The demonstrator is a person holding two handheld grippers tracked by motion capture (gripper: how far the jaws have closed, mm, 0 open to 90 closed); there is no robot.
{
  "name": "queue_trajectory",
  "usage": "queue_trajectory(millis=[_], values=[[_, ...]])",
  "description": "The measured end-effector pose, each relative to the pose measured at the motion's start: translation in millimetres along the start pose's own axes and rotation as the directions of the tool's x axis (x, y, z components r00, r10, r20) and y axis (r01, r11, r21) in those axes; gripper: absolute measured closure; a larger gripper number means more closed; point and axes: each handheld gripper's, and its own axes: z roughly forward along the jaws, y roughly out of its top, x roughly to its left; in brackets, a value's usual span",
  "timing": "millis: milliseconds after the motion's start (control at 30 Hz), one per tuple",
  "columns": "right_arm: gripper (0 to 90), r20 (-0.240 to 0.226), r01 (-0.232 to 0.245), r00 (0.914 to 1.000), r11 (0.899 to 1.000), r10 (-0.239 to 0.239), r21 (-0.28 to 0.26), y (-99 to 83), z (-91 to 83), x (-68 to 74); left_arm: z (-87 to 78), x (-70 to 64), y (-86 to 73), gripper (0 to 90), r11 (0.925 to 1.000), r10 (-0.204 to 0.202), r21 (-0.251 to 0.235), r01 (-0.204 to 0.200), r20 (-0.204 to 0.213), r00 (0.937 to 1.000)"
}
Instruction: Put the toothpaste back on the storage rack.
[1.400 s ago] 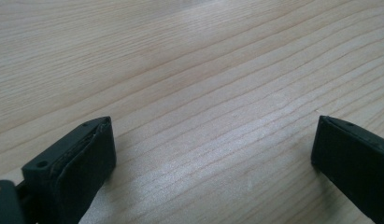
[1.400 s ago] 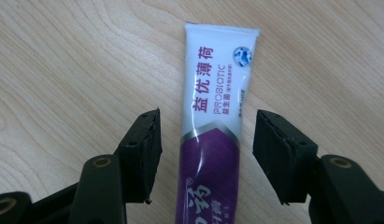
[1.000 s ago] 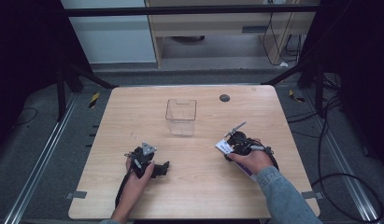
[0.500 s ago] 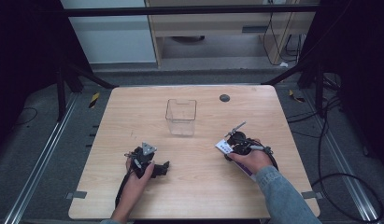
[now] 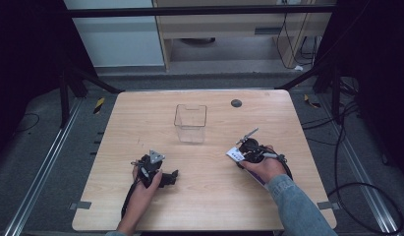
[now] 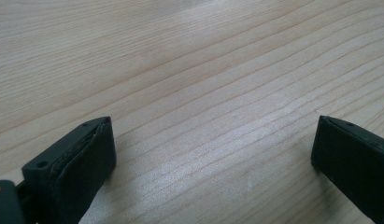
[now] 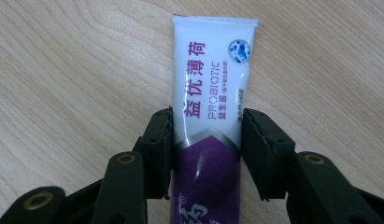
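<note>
A white and purple plastic toothpaste tube [image 7: 210, 116] lies flat on the pale wooden table [image 5: 140, 123], at its right side, clamped about its middle by the right gripper [image 7: 207, 140], whose black jaws press both edges. The left gripper [image 6: 213, 154] rests near the table's front left, jaws spread wide over bare wood, gripping nothing. Between them, farther back, stands a clear square plastic container [image 5: 190, 123], well apart from both.

The tube [image 7: 210, 93] is white above and purple below with purple lettering, lying on a pale, fine-grained wooden table [image 7: 63, 70].
</note>
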Motion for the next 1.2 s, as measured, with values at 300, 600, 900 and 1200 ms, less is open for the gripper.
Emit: queue_trajectory(millis=[300, 600, 900, 1200], values=[[58.2, 0.014, -0.001, 0.9999, 1.000, 0.001, 0.027, 3.7, -0.1, 0.7, 0.0, 0.0, 0.0, 0.0, 1.0000, 0.000, 0.000, 0.000, 0.000, 1.0000], [63.2, 0.034, 0.010, 0.9994, 0.998, -0.012, 0.069, 9.4, -0.5, 3.5, 0.0, 0.0, 0.0, 0.0, 1.0000, 0.000, 0.000, 0.000, 0.000, 1.0000], [76.7, 0.040, 0.011, 0.9991, 0.998, -0.013, 0.060, 9.6, -8.0, 3.3, 0.0, 0.0, 0.0, 0.0, 1.0000, 0.000, 0.000, 0.000, 0.000, 1.0000], [77.7, 0.039, -0.007, 0.9992, 1.000, 0.008, -0.028, 2.8, -25.6, -1.9, 0.0, 0.0, 0.0, 0.0, 1.0000, 0.000, 0.000, 0.000, 0.000, 1.0000]])
